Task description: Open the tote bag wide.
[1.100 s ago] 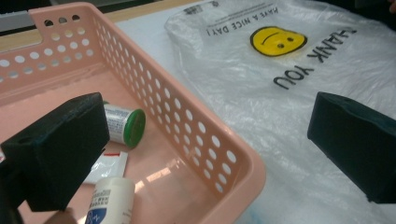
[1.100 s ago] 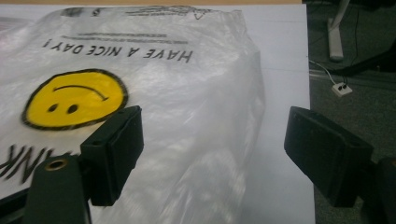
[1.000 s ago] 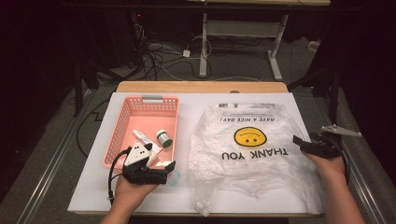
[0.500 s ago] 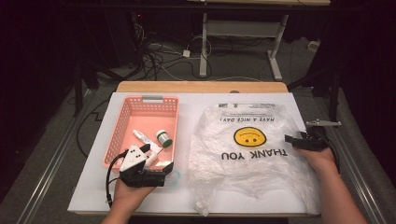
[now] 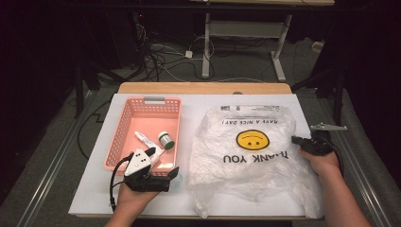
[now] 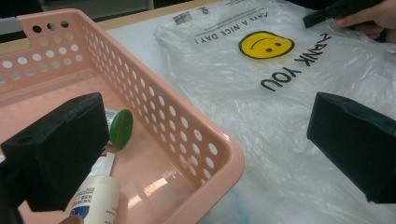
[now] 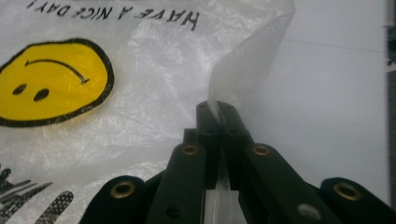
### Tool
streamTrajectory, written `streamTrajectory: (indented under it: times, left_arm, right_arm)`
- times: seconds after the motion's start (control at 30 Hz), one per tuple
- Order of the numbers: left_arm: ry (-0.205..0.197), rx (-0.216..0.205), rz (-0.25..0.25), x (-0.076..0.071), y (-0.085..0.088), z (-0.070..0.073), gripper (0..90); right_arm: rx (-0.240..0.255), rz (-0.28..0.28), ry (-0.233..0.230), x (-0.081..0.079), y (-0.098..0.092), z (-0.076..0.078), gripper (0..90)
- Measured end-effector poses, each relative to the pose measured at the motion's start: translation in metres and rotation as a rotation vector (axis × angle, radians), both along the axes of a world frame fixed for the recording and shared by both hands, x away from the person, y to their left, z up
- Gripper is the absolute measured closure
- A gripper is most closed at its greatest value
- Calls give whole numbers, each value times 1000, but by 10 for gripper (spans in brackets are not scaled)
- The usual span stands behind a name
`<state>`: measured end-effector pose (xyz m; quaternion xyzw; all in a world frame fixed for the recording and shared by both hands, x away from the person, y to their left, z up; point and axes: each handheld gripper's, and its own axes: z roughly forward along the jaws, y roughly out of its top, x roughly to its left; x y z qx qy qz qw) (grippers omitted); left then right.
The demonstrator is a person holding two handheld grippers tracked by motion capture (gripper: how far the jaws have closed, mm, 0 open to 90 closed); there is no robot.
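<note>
Right gripper has just clamped shut on the plastic bag's handle loop at the table's right edge, left gripper gapes over the basket — lifting comes next.

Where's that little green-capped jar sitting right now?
The green-capped jar lies inside the pink basket on the table's left in the high view, beside a white tube, just ahead of the left gripper.

Overhead light: table bright, surroundings near black. Glare on the pink basket floor (soft reflections). Right gripper view's near jaws are blurred; all frames slightly soft, grainy.
</note>
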<state>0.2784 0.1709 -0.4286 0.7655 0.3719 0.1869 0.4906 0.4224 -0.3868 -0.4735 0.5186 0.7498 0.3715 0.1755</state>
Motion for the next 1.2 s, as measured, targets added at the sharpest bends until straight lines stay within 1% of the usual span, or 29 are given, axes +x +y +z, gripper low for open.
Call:
streamTrajectory:
  times: [0.1,0.13,0.17,0.23,0.27,0.33,0.4,0.43,0.47,0.5,0.53,0.57,0.6,0.63,0.7,0.73,0.77,0.8,0.87,0.9,0.93,0.97,1.0,1.03,1.07,1.1,1.13,1.17,1.2]
  left_arm:
    - [1,4,-2,0,0,0,0]
    - [1,4,-2,0,0,0,0]
    - [1,4,-3,0,1,-1,0]
    - [4,0,-4,0,1,-1,0]
    - [6,-6,-6,0,1,-1,0]
    - [8,-8,-6,1,1,-1,0]
    - [9,-11,-9,1,1,-1,0]
    - [9,-11,-10,1,1,-1,0]
    - [9,-11,-12,1,1,-1,0]
    - [7,-11,-12,1,1,-1,0]
    - [7,-11,-13,1,1,-1,0]
    - [8,-13,-13,2,1,-1,0]
    - [10,-17,-11,2,1,-1,0]
    - [12,-23,-11,2,2,-1,0]
    - [14,-26,-10,2,2,-2,0]
    - [13,-27,-9,1,3,-2,0]
    - [13,-28,-8,1,3,-1,0]
    - [13,-30,-8,1,4,-1,0]
    - [12,-35,-8,1,4,-1,0]
    - [11,-35,-9,1,4,-1,0]
    - [10,-33,-12,1,3,-1,0]
    - [10,-31,-16,1,3,-1,0]
    - [10,-30,-20,1,2,-1,0]
    - [10,-29,-22,2,2,-1,0]
    - [13,-27,-24,2,1,-2,0]
    - [15,-22,-24,3,1,-2,0]
    - [17,-21,-22,3,0,-2,0]
    - [16,-17,-21,3,-1,-2,0]
    - [16,-17,-21,3,-1,-2,0]
  right_arm:
    - [15,-58,-24,-2,-6,2,900]
    - [15,-58,-24,-2,-6,2,900]
    - [21,-94,-43,-3,-11,2,900]
    - [22,-103,-45,-3,-13,3,900]
    - [12,-140,-59,-1,-17,4,900]
    - [14,-169,-73,2,-21,6,900]
    - [29,-209,-76,4,-25,9,900]
    - [29,-209,-76,4,-25,9,900]
    - [29,-228,-88,7,-29,10,900]
    - [34,-263,-103,10,-34,14,900]
    - [38,-277,-109,11,-37,15,900]
    - [38,-277,-109,11,-37,15,900]
    - [38,-314,-115,12,-43,18,900]
    - [32,-329,-124,12,-48,20,900]
    - [40,-360,-132,10,-56,21,900]
    - [40,-360,-132,10,-56,21,900]
    - [52,-395,-125,4,-66,20,900]
    - [64,-414,-115,1,-67,19,900]
    - [59,-413,-121,-8,-72,16,900]
    - [59,-413,-121,-8,-72,16,900]
    - [72,-419,-113,-14,-72,15,900]
    - [64,-409,-130,-21,-72,14,900]
    - [76,-403,-132,-36,-67,14,897]
    - [76,-403,-132,-36,-67,14,897]
    - [74,-398,-138,-41,-64,14,893]
    - [60,-359,-166,-54,-58,15,875]
    - [60,-359,-166,-54,-58,15,875]
    - [60,-330,-166,-64,-51,15,860]
    - [58,-325,-163,-67,-47,15,856]
